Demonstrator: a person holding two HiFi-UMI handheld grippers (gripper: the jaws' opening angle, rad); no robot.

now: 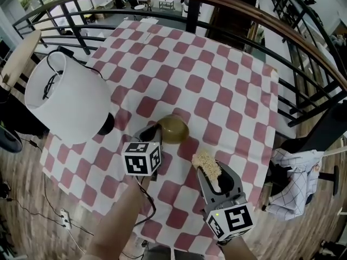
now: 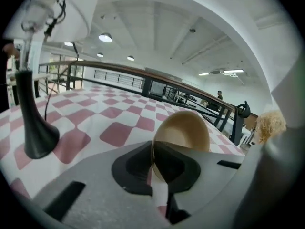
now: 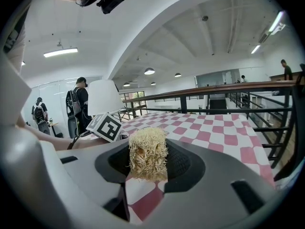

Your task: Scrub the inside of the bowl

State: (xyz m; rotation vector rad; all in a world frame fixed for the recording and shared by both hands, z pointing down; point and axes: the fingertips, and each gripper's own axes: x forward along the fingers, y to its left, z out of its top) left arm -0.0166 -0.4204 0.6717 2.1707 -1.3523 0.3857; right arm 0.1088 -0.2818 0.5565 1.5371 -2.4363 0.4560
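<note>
A small tan bowl [image 1: 174, 129] sits tipped on the red-and-white checked tablecloth [image 1: 217, 80]. My left gripper [image 1: 154, 130] is shut on its near rim. In the left gripper view the bowl [image 2: 183, 130] stands on edge with its rim pinched between the jaws of the left gripper [image 2: 155, 163]. My right gripper [image 1: 209, 169] is shut on a pale, fibrous scrubbing pad [image 1: 206, 163], a little right of and nearer than the bowl, not touching it. In the right gripper view the pad [image 3: 147, 154] sticks up between the jaws of the right gripper [image 3: 148, 168].
A white-shaded lamp [image 1: 65, 96] on a black base [image 2: 35, 137] stands on the table's left side, close to the left gripper. A dark metal railing [image 1: 227, 10] curves round the table's far side. A checked cloth [image 1: 295, 177] lies off the table's right edge.
</note>
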